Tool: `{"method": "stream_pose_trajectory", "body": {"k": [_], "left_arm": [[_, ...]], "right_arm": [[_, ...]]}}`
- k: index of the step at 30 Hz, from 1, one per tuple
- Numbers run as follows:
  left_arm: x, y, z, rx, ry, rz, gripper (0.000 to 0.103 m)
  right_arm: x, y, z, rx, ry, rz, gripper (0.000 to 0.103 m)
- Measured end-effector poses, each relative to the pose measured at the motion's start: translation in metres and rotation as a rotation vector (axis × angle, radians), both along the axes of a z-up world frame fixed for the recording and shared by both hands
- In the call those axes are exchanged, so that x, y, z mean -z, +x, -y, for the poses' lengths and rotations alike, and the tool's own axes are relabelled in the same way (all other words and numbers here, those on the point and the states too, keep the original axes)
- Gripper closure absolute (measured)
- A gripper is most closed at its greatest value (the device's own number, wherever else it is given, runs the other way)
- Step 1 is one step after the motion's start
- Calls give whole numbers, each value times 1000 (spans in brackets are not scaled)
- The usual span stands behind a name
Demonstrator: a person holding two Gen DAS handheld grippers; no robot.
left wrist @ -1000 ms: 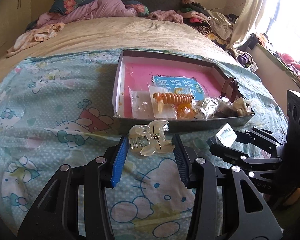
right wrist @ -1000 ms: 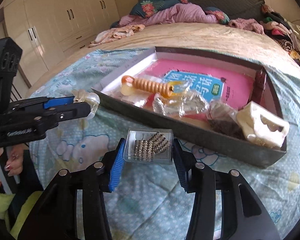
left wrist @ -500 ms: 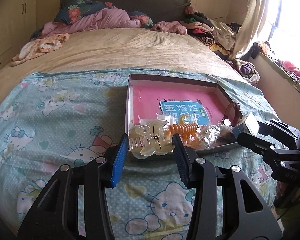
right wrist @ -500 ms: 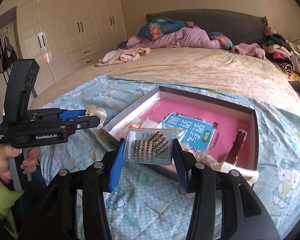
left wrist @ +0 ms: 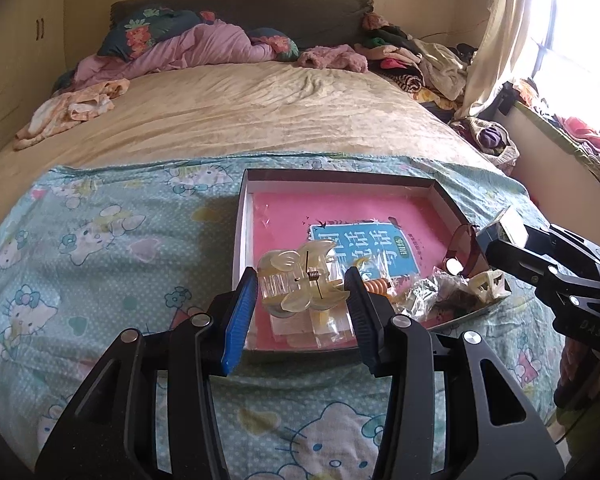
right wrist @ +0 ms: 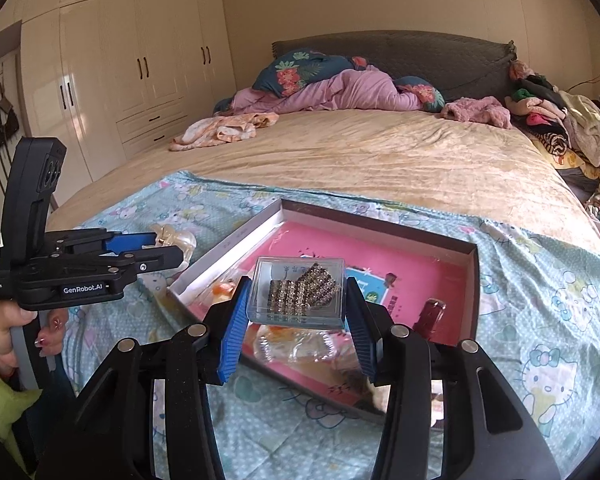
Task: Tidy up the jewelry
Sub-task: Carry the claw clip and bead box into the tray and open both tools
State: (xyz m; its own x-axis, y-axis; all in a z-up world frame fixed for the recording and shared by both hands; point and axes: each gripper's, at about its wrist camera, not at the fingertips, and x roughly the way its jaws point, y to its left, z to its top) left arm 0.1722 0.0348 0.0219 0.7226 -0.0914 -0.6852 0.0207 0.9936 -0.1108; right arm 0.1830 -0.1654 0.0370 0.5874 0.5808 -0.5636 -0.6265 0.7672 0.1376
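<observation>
A bed with a tan cover carries a pale blue cartoon-print sheet [left wrist: 100,264] on which lies a shallow box [left wrist: 242,216] lined in pink. The left gripper [left wrist: 302,284] clamps a translucent cream claw hair clip [left wrist: 300,280], its spring pin running roughly twelve to six, above the box's near left corner. Only the right wrist view shows the cream wardrobe [right wrist: 120,68] at ten o'clock. There the right gripper [right wrist: 298,294] clamps a clear plastic case [right wrist: 300,292] of rhinestone strips above the box.
</observation>
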Motion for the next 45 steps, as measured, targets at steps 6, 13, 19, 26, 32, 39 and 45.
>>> {"method": "stream_pose_trajectory", "body": {"k": [6,13,19,26,32,39,45], "left_arm": [[-3,8,8,18,5,9,67],[4,16,13,30,12,0,67],[19,16,24,49,43,-23,67],[38,13,23,30,86,-48,66],[49,13,15,6,75,-73,66],[54,17,8,-7,61,-83,66],[58,19,5,-10,45,-93,66]], "right_arm": [[-2,7,12,38,5,12,58],[3,14,25,73,4,1,58],[16,10,26,78,-13,-22,58],[37,6,21,68,-31,-70,58],[49,1,12,50,-53,-82,58],[55,-4,-3,11,-81,-76,58],[59,1,-10,2,-99,-82,58]]}}
